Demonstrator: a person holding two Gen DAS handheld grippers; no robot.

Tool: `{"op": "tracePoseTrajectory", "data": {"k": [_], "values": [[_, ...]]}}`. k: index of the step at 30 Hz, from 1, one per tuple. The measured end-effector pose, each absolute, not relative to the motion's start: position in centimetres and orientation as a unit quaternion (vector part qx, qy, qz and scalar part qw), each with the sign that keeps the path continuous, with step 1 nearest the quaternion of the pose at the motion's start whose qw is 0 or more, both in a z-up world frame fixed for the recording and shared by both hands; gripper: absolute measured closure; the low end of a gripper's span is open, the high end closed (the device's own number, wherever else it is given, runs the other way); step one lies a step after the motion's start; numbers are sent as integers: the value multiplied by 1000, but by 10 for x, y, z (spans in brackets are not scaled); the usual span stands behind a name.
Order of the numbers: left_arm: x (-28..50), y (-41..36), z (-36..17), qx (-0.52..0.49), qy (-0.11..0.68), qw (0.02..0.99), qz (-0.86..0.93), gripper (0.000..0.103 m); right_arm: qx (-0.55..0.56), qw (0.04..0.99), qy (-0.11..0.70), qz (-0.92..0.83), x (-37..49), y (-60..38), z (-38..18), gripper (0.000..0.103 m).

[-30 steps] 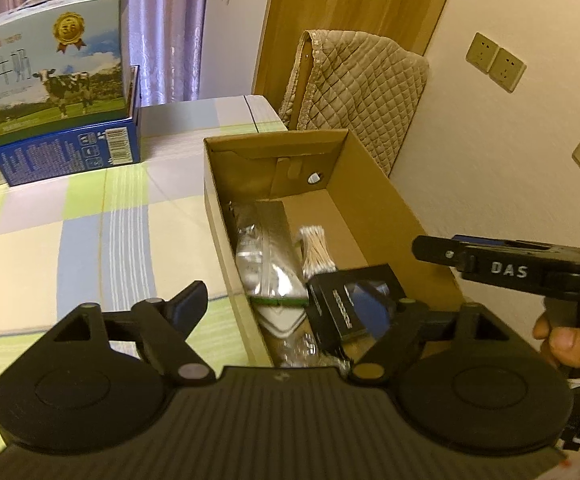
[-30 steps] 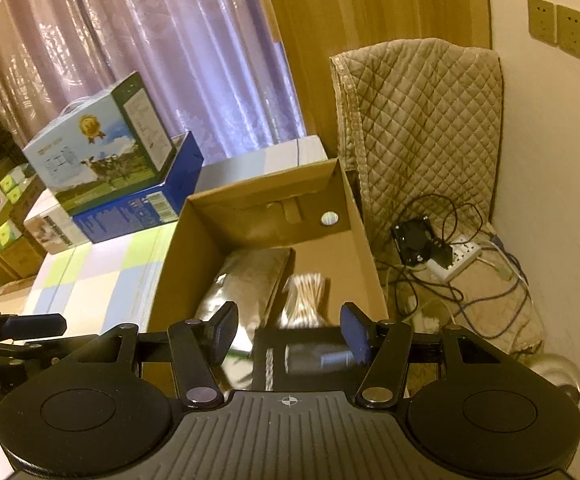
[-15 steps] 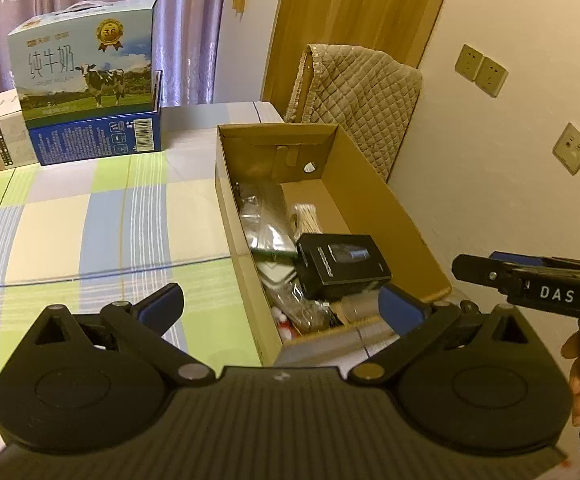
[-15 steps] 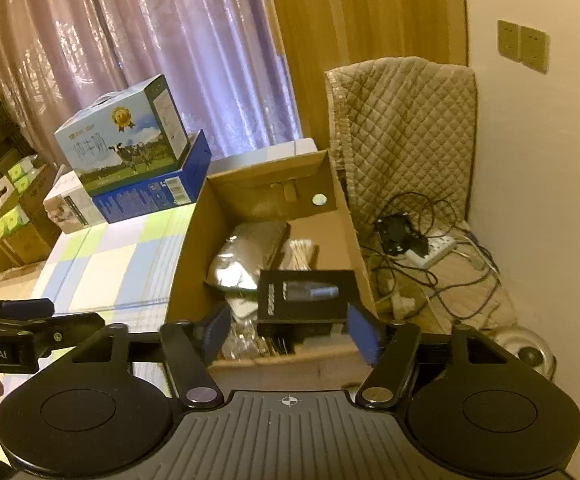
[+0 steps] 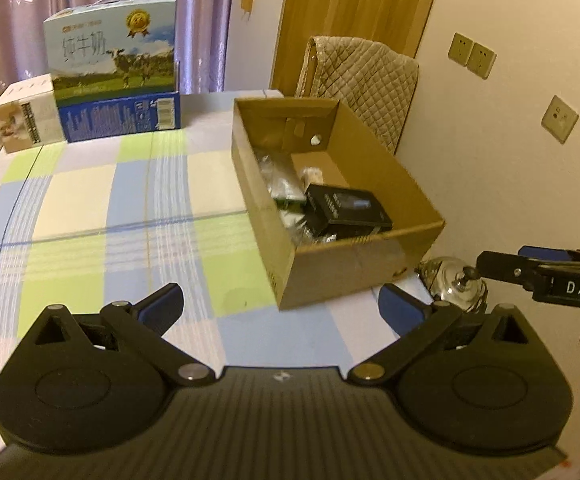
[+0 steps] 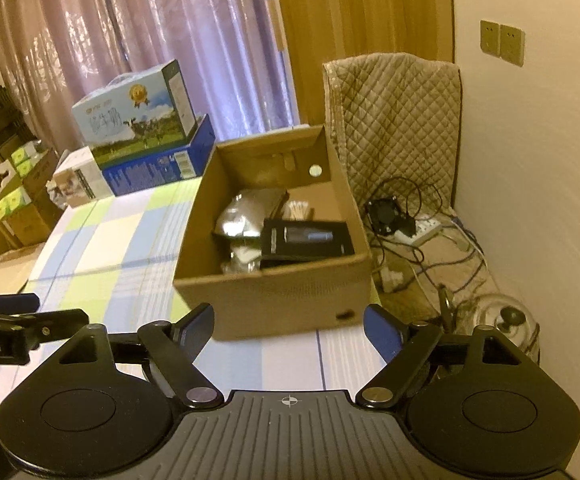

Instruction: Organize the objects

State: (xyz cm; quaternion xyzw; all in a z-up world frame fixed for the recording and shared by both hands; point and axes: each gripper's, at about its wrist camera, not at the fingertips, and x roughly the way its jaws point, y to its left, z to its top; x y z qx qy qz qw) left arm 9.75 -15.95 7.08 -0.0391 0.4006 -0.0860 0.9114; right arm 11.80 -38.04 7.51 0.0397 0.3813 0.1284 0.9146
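Both the left gripper (image 5: 279,310) and the right gripper (image 6: 288,331) hung with fingers spread wide and empty above the checked tablecloth (image 5: 89,216). Just beyond them sat the cardboard box (image 6: 290,300), holding a black box (image 6: 305,239), a silver pouch (image 6: 245,216) and cotton swabs (image 6: 298,211). Farther back stood stacked milk cartons (image 5: 115,60) before the curtain.

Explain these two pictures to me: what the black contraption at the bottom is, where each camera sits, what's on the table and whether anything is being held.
A person holds a hand-held two-finger tool in each hand; no robot arm is involved. Each picture comes from a camera mounted on one tool, looking forward along its fingers. The left gripper and the right gripper are both open and hold nothing. On the checked tablecloth stands an open cardboard box with a black box, a silver pouch and cotton swabs inside. Milk cartons are stacked at the table's far end.
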Motion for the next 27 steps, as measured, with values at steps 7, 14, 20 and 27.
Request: {"op": "tracePoseTrajectory", "data": {"k": [7,14,20,27], "values": [[72,-149,64,-61,401,911,-69,1,34,908,394,140,91,-370,58,24],[57,-149,60,-54,406,911,-53,1,25,905,397,148,76,-364,52,24],[43,-158,55,-39,404,912,-62,1,32,899,411,149,71,-364,46,24],[32,-161,38,-46,415,908,-48,1,14,898,412,150,62,-360,39,24]]}}
